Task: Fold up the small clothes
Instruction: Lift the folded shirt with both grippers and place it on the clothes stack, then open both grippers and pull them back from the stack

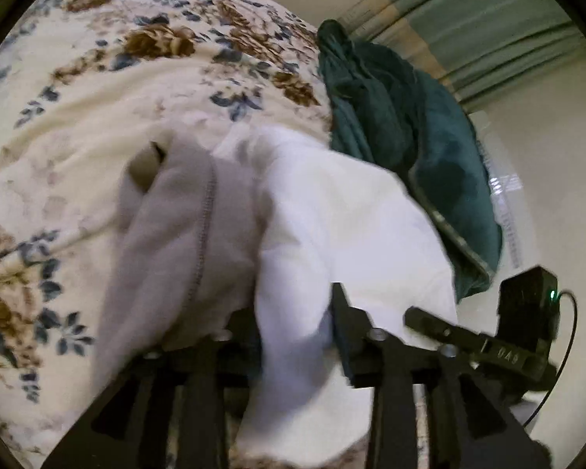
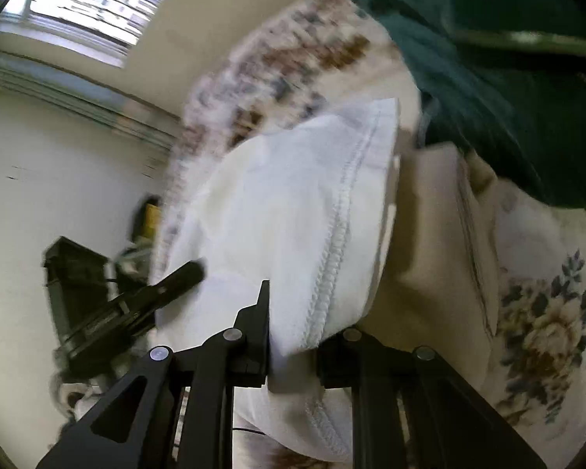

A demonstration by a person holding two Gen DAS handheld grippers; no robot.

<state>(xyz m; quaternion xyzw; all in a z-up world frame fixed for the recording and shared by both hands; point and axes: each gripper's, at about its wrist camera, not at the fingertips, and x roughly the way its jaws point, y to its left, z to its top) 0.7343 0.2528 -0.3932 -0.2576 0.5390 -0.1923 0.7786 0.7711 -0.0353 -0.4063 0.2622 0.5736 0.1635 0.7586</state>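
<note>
A: While the right gripper (image 2: 293, 336) is pinching the white garment (image 2: 293, 203), where does the cloth sit?
B: Bunched between its 2 fingers, its stitched hem running ahead over the floral bedspread (image 2: 547, 328).
A: And the left gripper (image 1: 293, 332)?
B: Spread partway, white cloth draped between the fingers; a grey garment (image 1: 183, 234) covers its left finger. Dark green fabric (image 1: 410, 125) lies beyond.

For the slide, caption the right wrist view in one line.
Right gripper clamps a white garment by its stitched hem above a floral bedspread, dark green cloth behind.
</note>
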